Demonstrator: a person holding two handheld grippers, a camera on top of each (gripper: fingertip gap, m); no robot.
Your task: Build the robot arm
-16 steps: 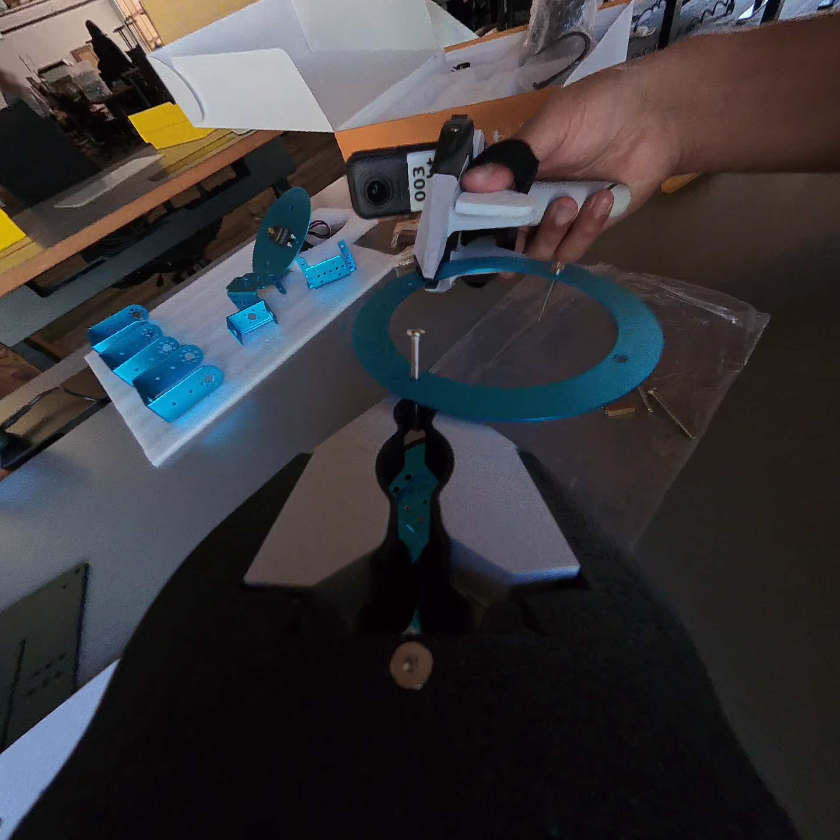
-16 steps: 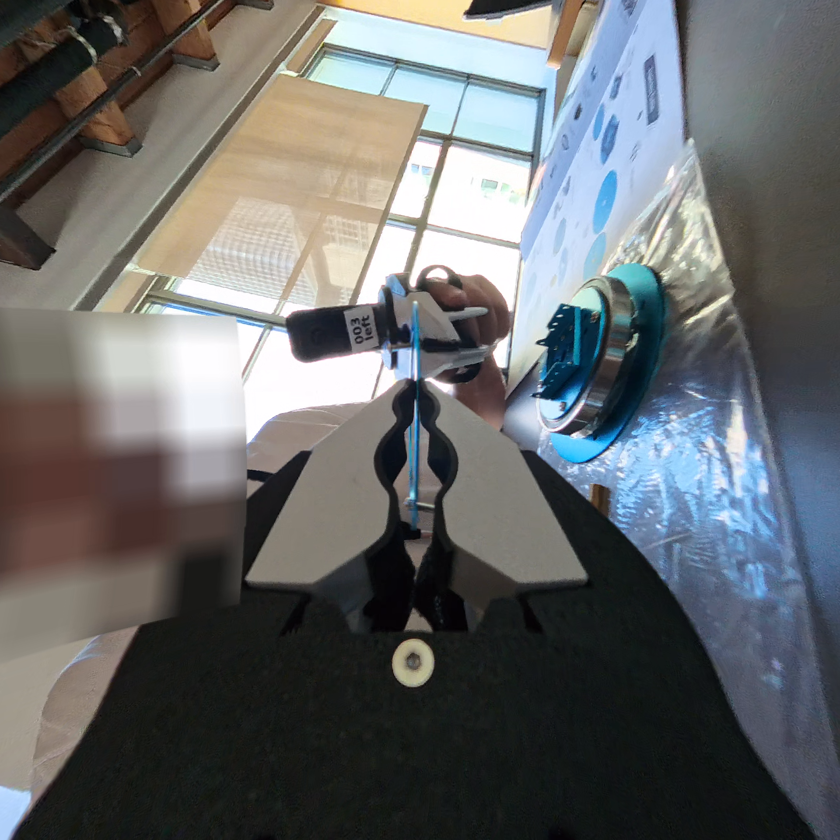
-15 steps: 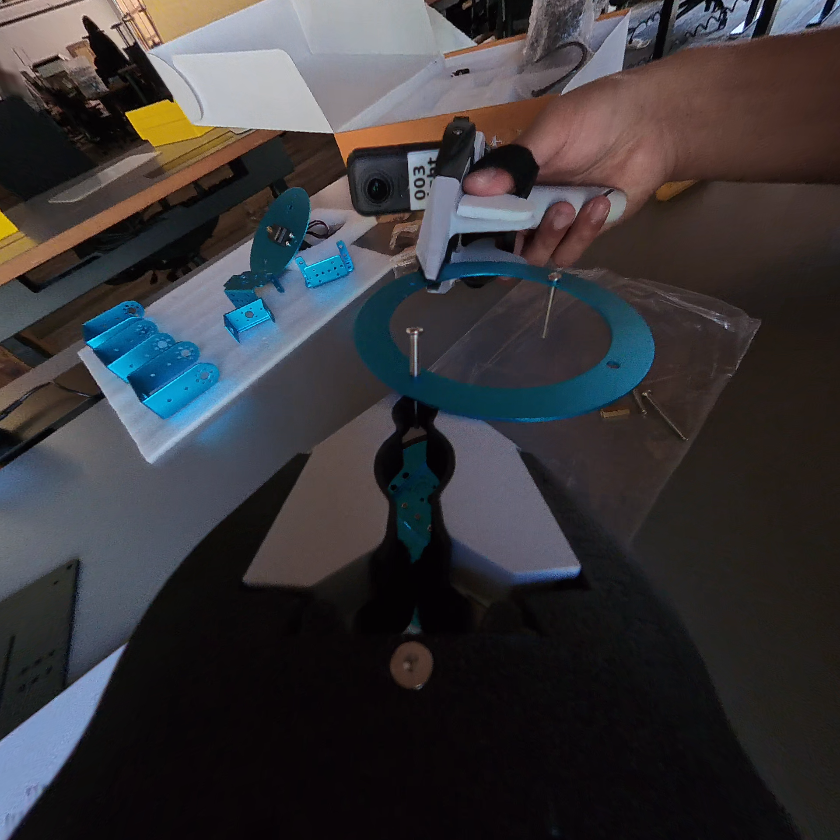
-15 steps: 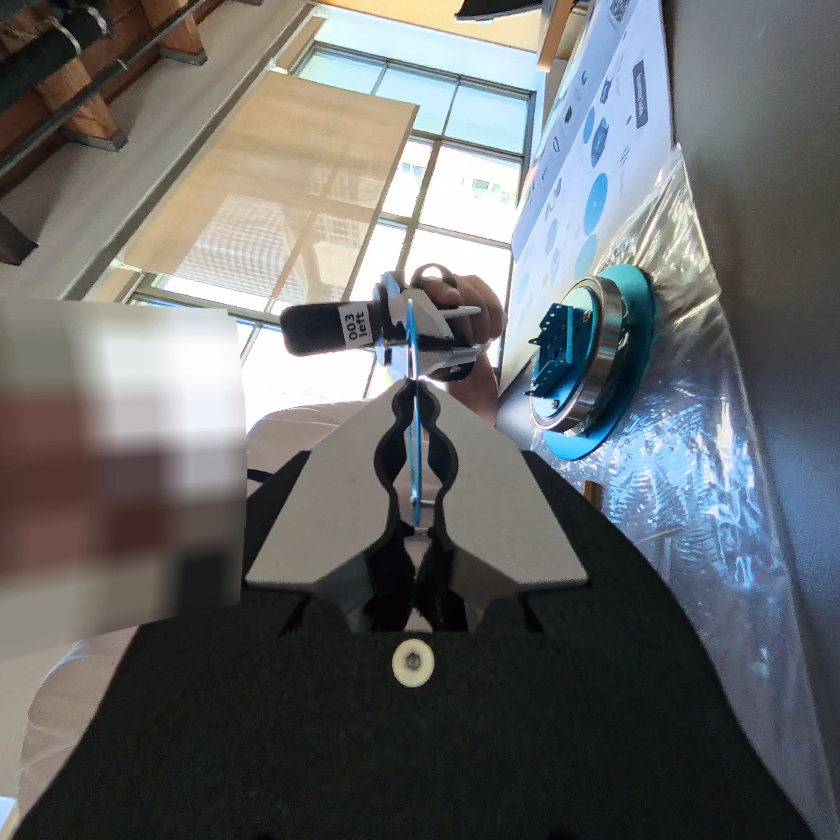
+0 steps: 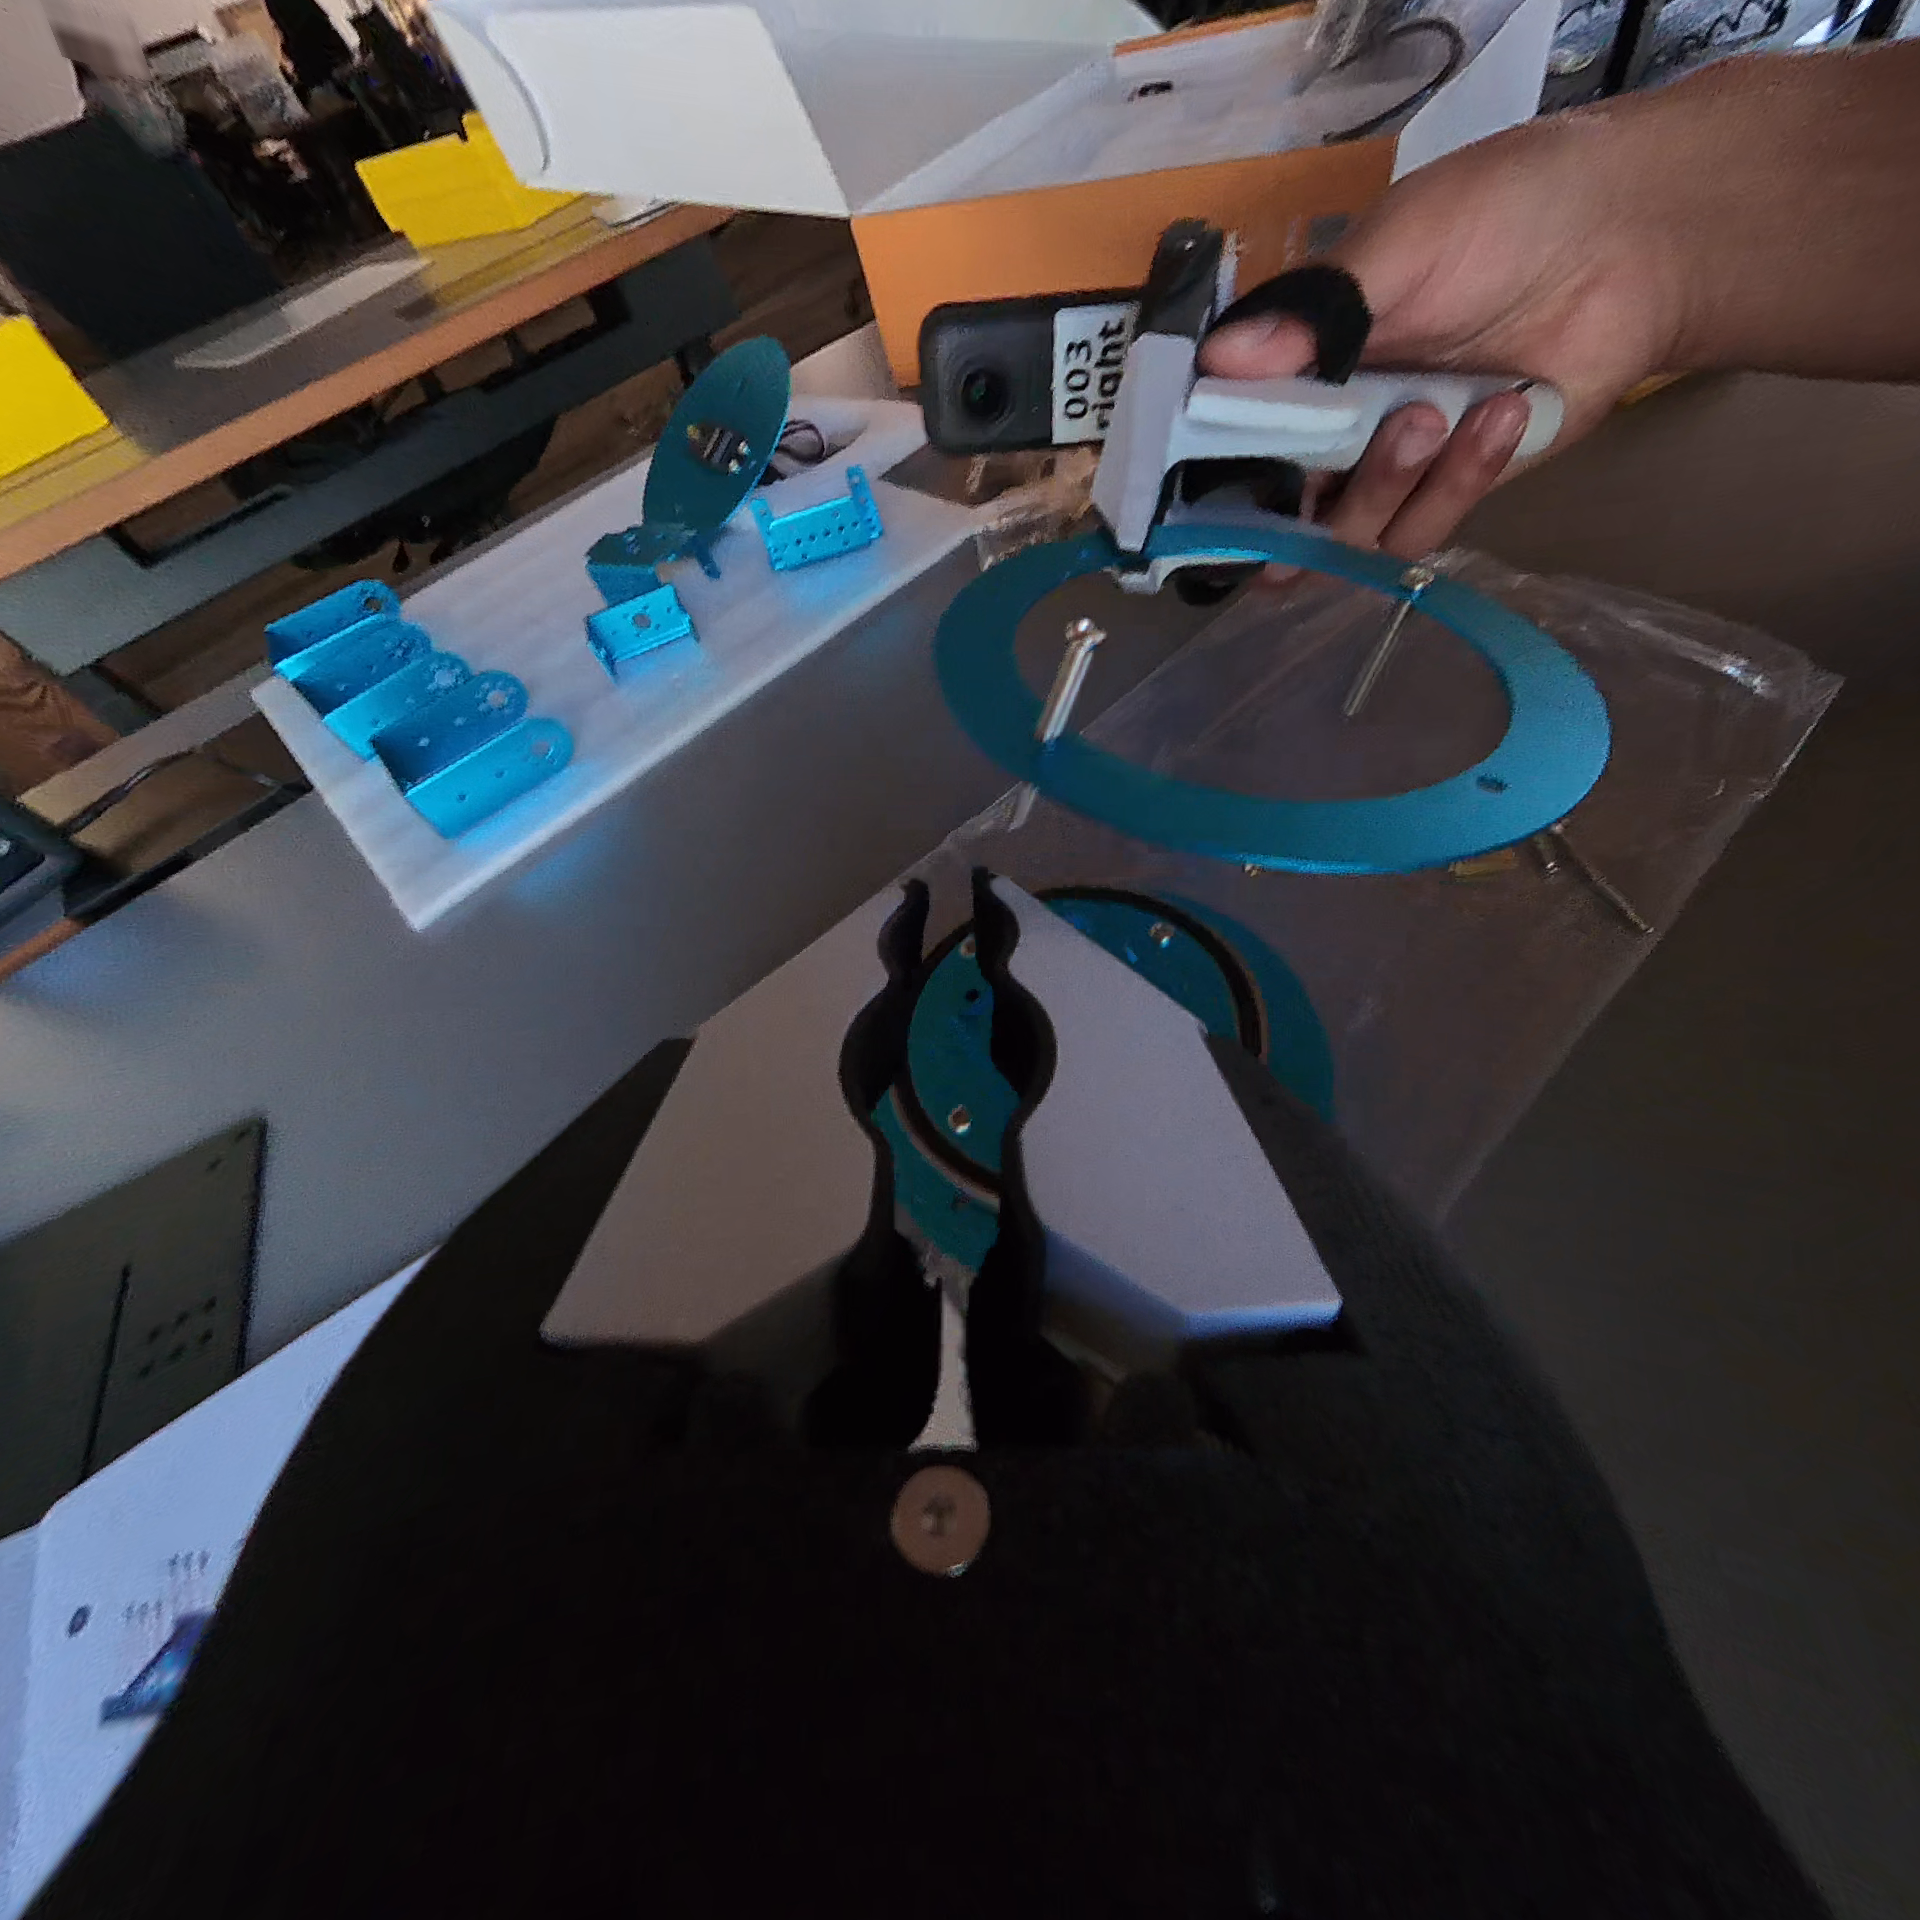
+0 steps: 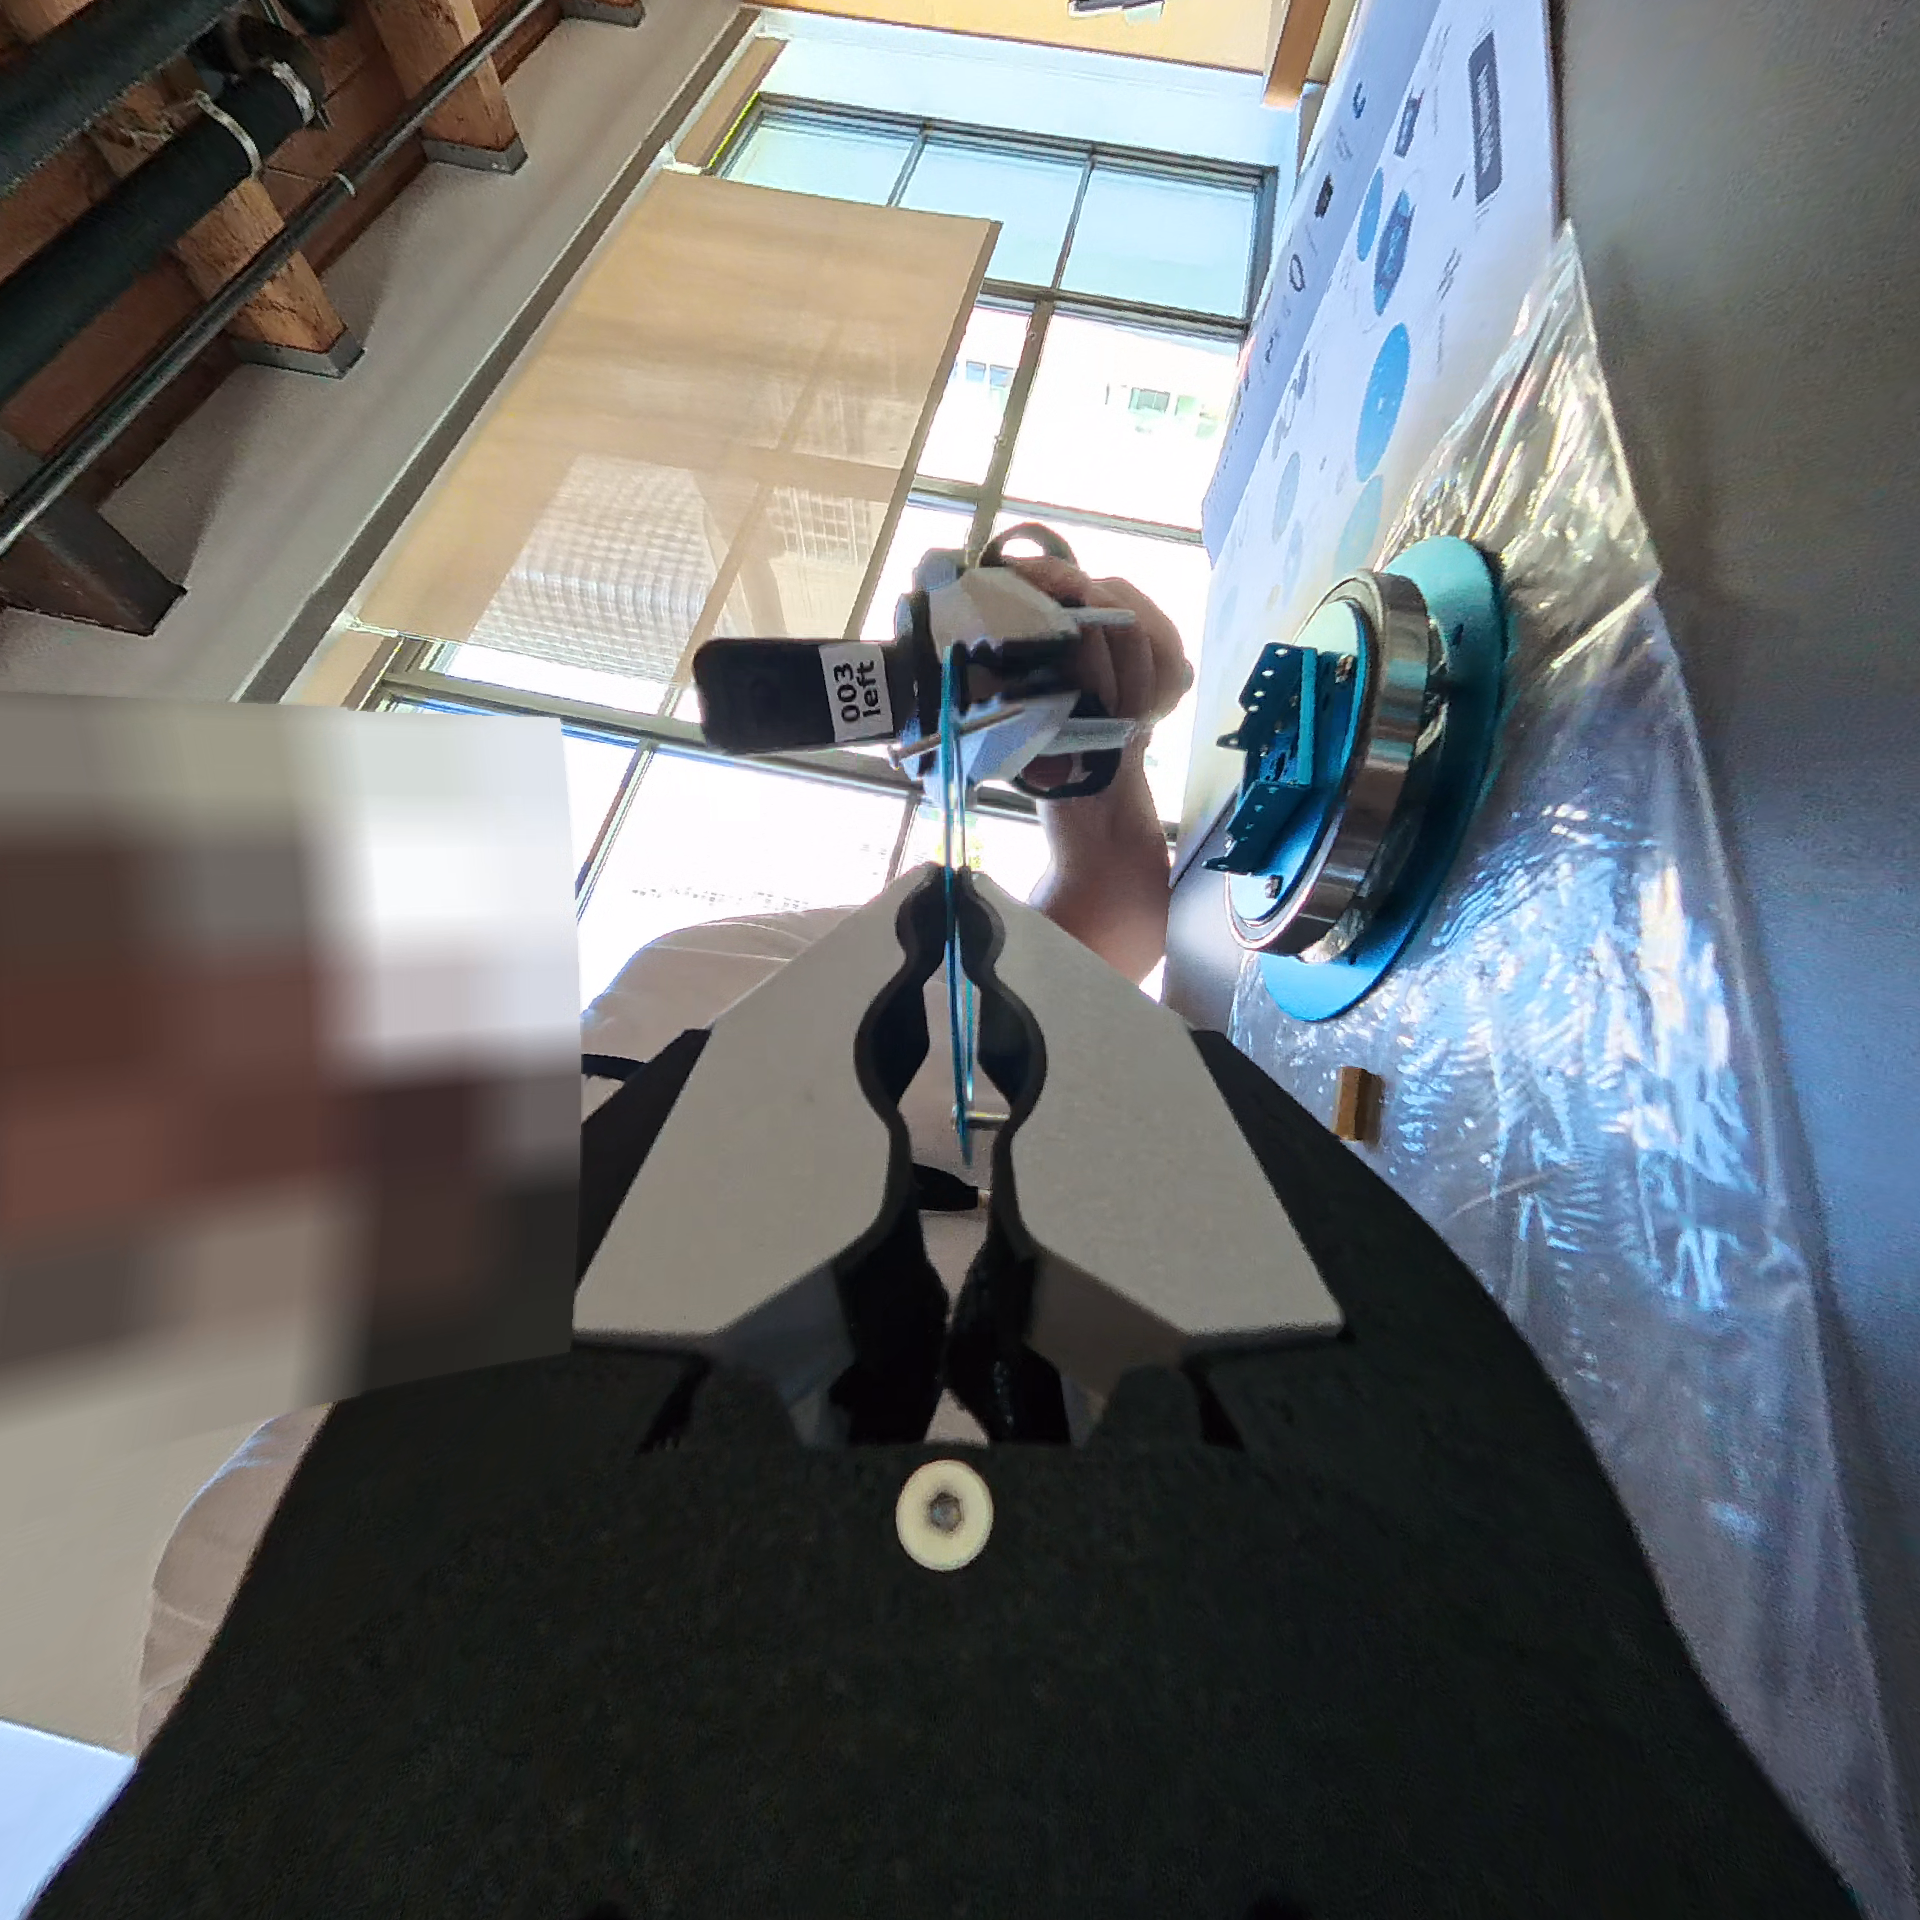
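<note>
Left wrist view: left gripper [image 5: 948, 904] with fingers slightly parted, nothing between them; it hovers just short of one blue ring [image 5: 1273, 707], which the right gripper [image 5: 1158, 566] pinches at its far rim, held above the clear plastic bag [image 5: 1662, 727]. Two long screws stand in the ring: one near-left [image 5: 1068, 681], one far-right [image 5: 1382, 644]. At least two loose screws [image 5: 1605, 894] lie on the bag, partly under the ring. A blue disc assembly [image 5: 1195, 966] sits below the left gripper, mostly hidden behind its fingers. On the white foam sheet [image 5: 540, 665], about seven blue brackets [image 5: 436, 707]; the stacked ones blur together, count uncertain. A hand [image 5: 1455, 301] holds the right gripper. Right wrist view: right gripper [image 6: 954, 883] closed on the ring [image 6: 961, 997], seen edge-on as a thin line. One disc assembly [image 6: 1351, 769] with a steel rim rests on the bag [image 6: 1610, 1039]; one small brass piece [image 6: 1356, 1103] beside it. Left gripper [image 6: 977, 738] appears beyond; finger state unreadable here.
</note>
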